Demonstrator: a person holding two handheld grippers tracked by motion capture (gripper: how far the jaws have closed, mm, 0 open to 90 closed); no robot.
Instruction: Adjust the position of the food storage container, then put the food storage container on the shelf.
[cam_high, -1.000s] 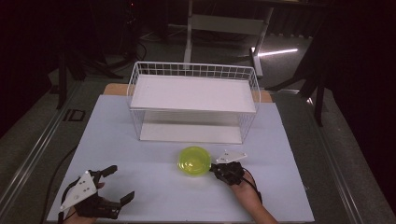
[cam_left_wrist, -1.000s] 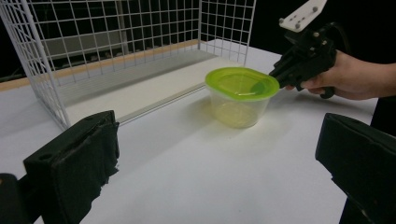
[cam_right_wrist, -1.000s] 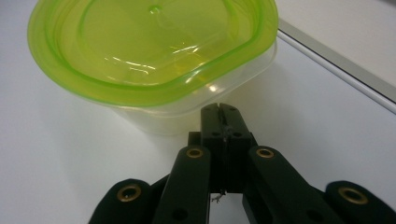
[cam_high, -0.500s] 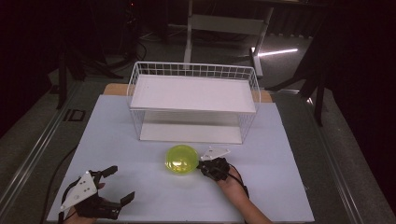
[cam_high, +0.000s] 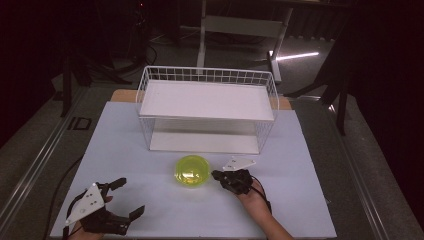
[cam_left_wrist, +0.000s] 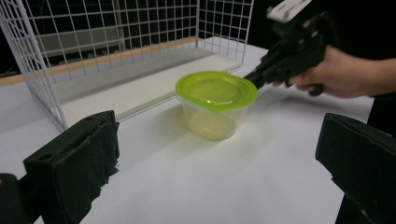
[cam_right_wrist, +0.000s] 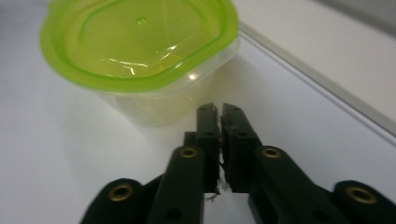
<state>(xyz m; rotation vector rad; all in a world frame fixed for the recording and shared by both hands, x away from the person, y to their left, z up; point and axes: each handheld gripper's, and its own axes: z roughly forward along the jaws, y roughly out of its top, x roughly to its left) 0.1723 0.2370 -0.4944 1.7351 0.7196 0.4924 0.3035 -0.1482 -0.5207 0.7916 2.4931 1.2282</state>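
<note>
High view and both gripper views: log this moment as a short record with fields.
surface: white table
container: clear plastic tub with green lid, lid on, upright, in front of the rack
rack: white wire basket shelf, at the far side of the table
right hand-held gripper: jaws shut, tips beside the tub's right wall, under the lid rim
left hand-held gripper: jaws open, holding nothing, near the table's front left
contents of tub: none seen through the wall
</note>
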